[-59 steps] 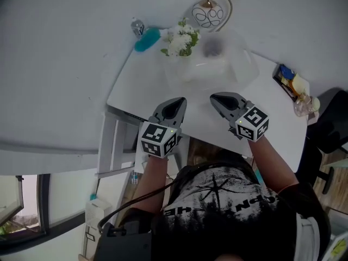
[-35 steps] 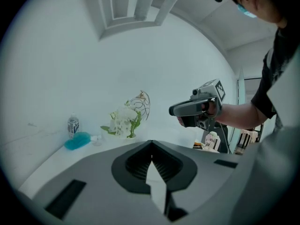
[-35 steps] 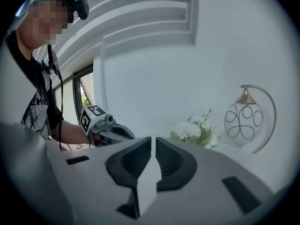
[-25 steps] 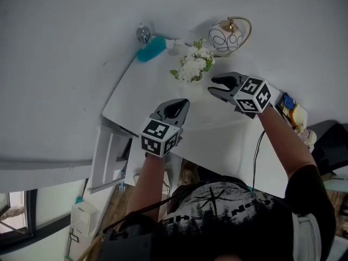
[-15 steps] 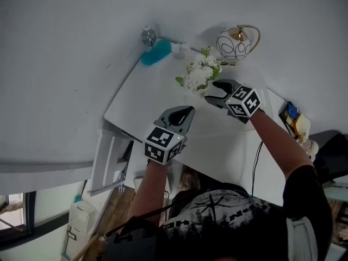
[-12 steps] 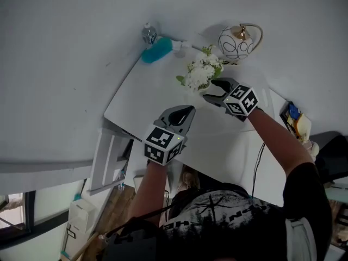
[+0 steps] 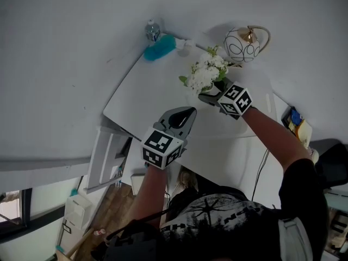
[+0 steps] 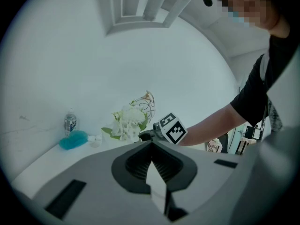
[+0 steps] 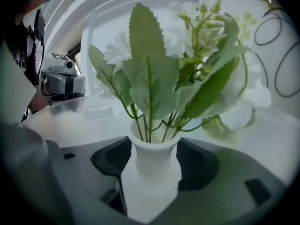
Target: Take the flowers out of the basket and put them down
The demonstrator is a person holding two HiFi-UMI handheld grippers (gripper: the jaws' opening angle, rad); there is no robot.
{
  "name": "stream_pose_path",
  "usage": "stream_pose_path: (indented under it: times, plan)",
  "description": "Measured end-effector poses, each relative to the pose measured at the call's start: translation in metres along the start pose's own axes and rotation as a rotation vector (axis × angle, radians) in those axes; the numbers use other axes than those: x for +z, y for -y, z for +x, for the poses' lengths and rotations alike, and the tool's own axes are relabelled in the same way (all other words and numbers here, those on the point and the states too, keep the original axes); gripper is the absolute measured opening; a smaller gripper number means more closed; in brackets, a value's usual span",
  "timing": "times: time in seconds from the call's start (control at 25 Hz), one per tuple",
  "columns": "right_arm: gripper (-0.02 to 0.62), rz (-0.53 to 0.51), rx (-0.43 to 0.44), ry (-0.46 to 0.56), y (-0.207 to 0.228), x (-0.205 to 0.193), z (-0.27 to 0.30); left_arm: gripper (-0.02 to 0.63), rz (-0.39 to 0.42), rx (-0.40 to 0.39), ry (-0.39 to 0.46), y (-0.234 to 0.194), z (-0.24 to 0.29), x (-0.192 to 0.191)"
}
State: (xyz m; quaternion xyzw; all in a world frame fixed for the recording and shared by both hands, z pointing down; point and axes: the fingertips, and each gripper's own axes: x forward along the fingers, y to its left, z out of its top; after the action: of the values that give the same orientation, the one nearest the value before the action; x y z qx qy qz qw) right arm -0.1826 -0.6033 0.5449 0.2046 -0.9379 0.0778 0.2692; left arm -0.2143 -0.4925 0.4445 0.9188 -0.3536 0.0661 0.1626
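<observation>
White flowers [image 7: 205, 75] with green leaves stand in a small white vase [image 9: 154, 165] on the white table [image 7: 147, 97], just in front of a round white basket [image 7: 243, 41] with black loops and a gold handle. My right gripper [image 7: 209, 94] has reached the vase. Its jaws are opening, and the vase neck sits between them with the pads [image 9: 199, 165] close on either side, not pressing. The flowers [image 9: 187, 64] fill the right gripper view. My left gripper [image 7: 185, 113] hovers shut and empty over the table's near part, its jaws closed together [image 8: 152, 161].
A teal duster [image 7: 159, 47] and a water bottle [image 7: 153, 29] lie at the table's far left corner. Small coloured items [image 7: 296, 125] sit at the right edge. A grey device [image 9: 63, 81] stands off to the left in the right gripper view.
My right gripper has moved forward and left to the flowers, and its jaws have spread around the vase. The left gripper has barely moved.
</observation>
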Motion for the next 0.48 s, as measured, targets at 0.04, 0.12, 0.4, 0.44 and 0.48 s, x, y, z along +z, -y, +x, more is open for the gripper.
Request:
stream_pose_path:
  times: [0.04,0.12,0.4,0.44,0.48]
  plan:
    - [0.288,0.007,0.009,0.014,-0.0022,0.0016,0.0023,0.011,0.000,0.002,-0.001,-0.0002,-0.0003,-0.0004]
    - [0.288,0.021,0.014,0.048,-0.0035,0.0053,0.0058,0.011,-0.004,0.006,0.002,-0.0007,-0.0009,-0.0008]
    - [0.259,0.035,0.019,0.082,0.0018,0.0088,0.0059,0.011,-0.029,0.011,0.026,-0.0030,-0.0007,0.0009]
    - [0.258,0.031,0.018,0.083,0.0020,0.0088,0.0057,0.011,-0.028,0.012,0.025,-0.0034,0.0000,0.0010]
    - [0.258,0.027,0.019,0.084,0.0018,0.0091,0.0058,0.011,-0.024,0.013,0.023,-0.0037,0.0008,0.0011]
